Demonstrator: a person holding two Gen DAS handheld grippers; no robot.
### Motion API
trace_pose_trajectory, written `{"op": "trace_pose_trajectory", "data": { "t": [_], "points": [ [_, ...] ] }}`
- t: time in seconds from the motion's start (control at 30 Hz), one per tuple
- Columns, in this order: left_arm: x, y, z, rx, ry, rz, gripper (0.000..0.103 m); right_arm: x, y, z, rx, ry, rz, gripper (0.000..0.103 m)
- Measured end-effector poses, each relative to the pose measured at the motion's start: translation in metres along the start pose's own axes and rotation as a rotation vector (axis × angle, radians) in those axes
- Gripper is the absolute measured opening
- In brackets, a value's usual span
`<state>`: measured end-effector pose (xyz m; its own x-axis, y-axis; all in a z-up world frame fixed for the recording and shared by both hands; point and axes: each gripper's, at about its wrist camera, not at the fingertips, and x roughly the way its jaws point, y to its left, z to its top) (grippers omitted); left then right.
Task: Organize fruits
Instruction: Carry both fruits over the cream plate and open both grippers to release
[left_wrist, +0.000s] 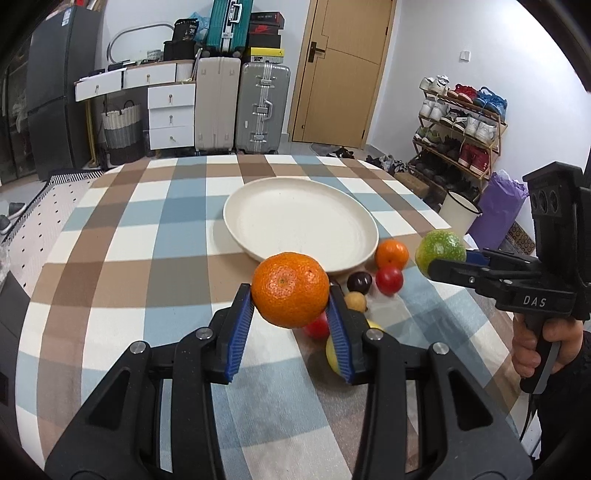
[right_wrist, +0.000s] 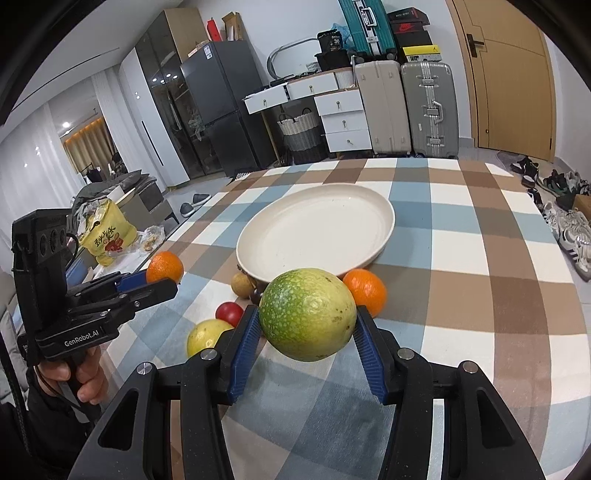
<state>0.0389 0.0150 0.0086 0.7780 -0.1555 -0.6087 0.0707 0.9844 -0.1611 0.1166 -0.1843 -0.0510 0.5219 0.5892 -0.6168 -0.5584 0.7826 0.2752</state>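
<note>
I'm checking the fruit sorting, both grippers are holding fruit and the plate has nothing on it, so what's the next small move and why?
Probably carry the left gripper forward over the plate and lower the orange onto it. The right gripper holds the green fruit clear of the table and can follow.

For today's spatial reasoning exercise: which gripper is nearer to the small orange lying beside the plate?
Right. The right gripper, shut on a green fruit, hangs just beside the small orange. The left gripper, holding a large orange, sits farther off, across the fruit cluster.
</note>
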Motion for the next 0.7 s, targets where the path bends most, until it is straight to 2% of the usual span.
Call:
{"op": "trace_pose_trajectory", "data": {
  "t": [0.43,0.7],
  "points": [
    [0.03,0.005,0.038,-0.002,-0.057,0.015,0.037,0.004,-0.015,0.031,-0.013,-0.045,-0.031,0.051],
    [0.052,0.003,0.055,0.021,-0.06,0.013,0.037,0.018,-0.024,0.045,-0.002,-0.057,-0.033,0.051]
  ]
}}
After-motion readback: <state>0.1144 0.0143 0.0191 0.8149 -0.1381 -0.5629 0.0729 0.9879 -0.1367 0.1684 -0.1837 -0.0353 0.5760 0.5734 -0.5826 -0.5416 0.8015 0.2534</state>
